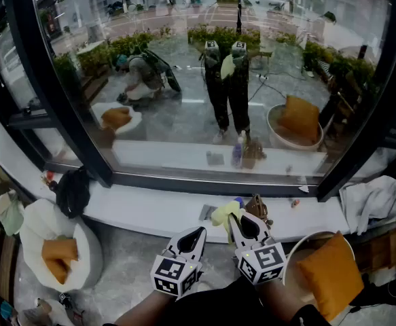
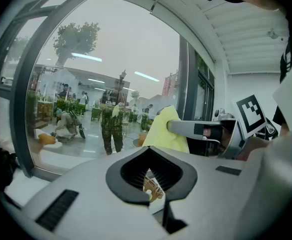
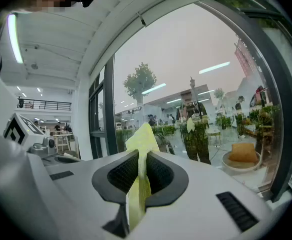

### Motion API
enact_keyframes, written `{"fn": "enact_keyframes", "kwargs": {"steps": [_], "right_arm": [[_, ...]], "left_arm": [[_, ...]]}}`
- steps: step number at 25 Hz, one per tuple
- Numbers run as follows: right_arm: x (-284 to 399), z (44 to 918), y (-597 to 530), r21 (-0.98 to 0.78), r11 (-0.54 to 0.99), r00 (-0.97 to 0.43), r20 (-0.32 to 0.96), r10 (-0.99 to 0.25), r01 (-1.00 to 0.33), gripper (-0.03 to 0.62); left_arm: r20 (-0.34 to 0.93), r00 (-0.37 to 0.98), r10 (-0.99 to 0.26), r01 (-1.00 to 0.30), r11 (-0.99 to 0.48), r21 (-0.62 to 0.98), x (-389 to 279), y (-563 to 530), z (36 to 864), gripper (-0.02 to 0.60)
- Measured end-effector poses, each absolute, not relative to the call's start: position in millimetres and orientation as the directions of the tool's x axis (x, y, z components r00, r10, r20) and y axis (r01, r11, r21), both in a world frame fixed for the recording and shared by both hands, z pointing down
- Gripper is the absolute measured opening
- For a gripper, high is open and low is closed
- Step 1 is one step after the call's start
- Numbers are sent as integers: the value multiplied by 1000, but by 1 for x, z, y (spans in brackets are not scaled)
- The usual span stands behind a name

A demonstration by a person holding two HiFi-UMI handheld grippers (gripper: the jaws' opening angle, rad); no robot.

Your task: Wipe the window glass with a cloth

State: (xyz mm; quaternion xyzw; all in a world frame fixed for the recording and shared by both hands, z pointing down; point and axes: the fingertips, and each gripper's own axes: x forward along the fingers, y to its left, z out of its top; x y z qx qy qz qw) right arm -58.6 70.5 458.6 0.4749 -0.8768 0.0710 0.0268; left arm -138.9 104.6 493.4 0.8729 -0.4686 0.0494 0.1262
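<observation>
Window glass fills the field ahead, dark-framed, with a white sill running along its foot. Right hand-held gripper: jaws pressed together on the yellow cloth, which is pinched as an upright fold along the jaw line. A loose peak stands past the tips and a tail hangs below them. Left hand-held gripper: tips closed on each other with nothing between them. Through the gap behind the tips I see only small clutter on the sill. Both tools sit low and side by side, on my side of the sill. The pane lies forward and upward from them, beyond the sill, and the cloth is not on the glass. Judgement: wiping has not begun. The cloth's free end already points toward the pane, so the right tool is the one to carry it. The move needs a reach forward and up over the sill until the fold meets the glass flat. Risk noted: the hanging tail could brush the sill clutter on the way over.
</observation>
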Motion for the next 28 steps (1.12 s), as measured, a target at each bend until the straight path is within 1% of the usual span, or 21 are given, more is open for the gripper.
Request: {"fn": "enact_keyframes", "kwargs": {"steps": [3, 9, 28], "right_arm": [[-56, 457, 74, -100, 537, -546, 114, -830, -838, 52], [-51, 455, 78, -135, 523, -537, 107, -837, -842, 52], [-38, 451, 72, -109, 494, -505, 114, -856, -862, 52]], "left_arm": [[209, 576, -790, -817, -556, 152, -135, 110, 501, 8], [203, 578, -790, -816, -555, 164, -133, 114, 501, 8], [204, 609, -767, -793, -586, 163, -122, 111, 503, 8]]}}
